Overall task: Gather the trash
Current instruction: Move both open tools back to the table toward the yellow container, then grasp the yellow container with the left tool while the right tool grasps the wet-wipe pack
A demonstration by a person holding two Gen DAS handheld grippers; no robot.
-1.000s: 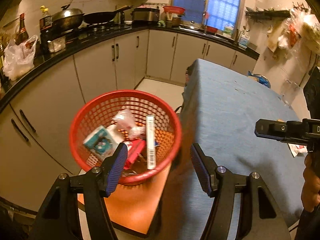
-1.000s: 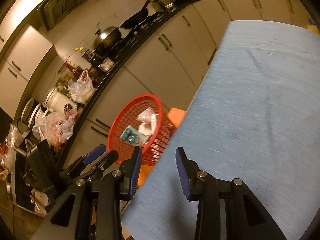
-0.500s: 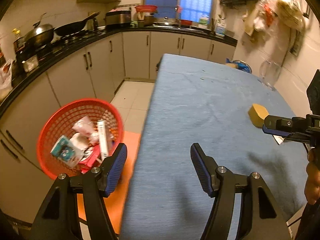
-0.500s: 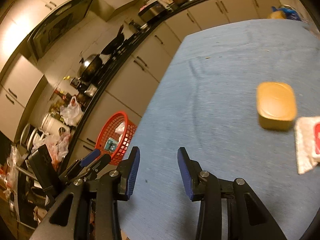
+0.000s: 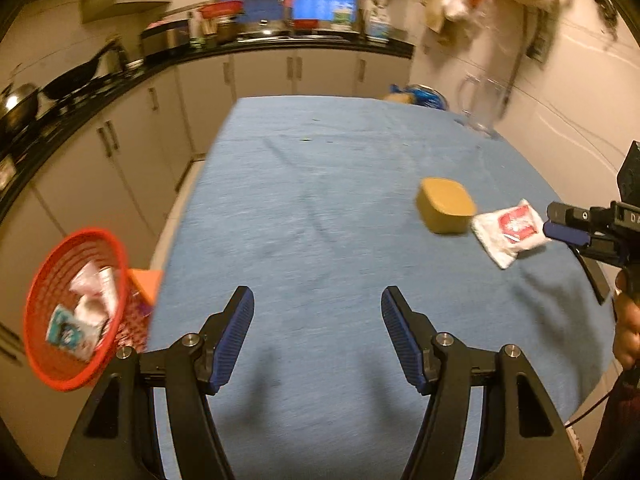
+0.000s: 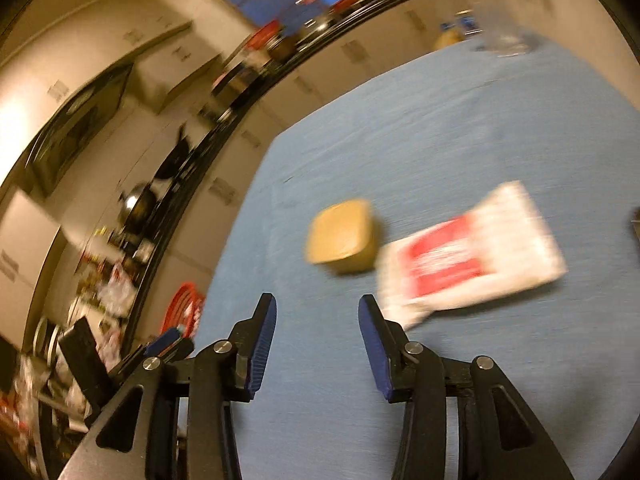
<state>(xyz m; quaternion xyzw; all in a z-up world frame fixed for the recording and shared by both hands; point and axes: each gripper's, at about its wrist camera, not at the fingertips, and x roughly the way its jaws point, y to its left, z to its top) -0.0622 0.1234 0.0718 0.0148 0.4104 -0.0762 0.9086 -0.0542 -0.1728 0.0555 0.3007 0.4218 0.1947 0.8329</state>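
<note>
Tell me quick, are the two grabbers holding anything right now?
Left gripper: open, holding nothing.
Right gripper: open and has just been opening wider, nothing between its fingers; the red-and-white packet lies just ahead.

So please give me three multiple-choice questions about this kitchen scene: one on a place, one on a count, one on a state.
1. Where is the red basket?
A. on the blue table
B. beside the table's left edge, lower than its top
C. on the counter

2. How many things lie near the table's right side, between the grippers and the clear jug?
A. two
B. four
C. none

3. What is between the left gripper's jaws?
A. the white packet
B. the yellow box
C. nothing

Answers: 1 B, the basket sits off the edge. 2 A, only the yellow box and the white packet. 3 C, the jaws stand apart over bare cloth.
</note>
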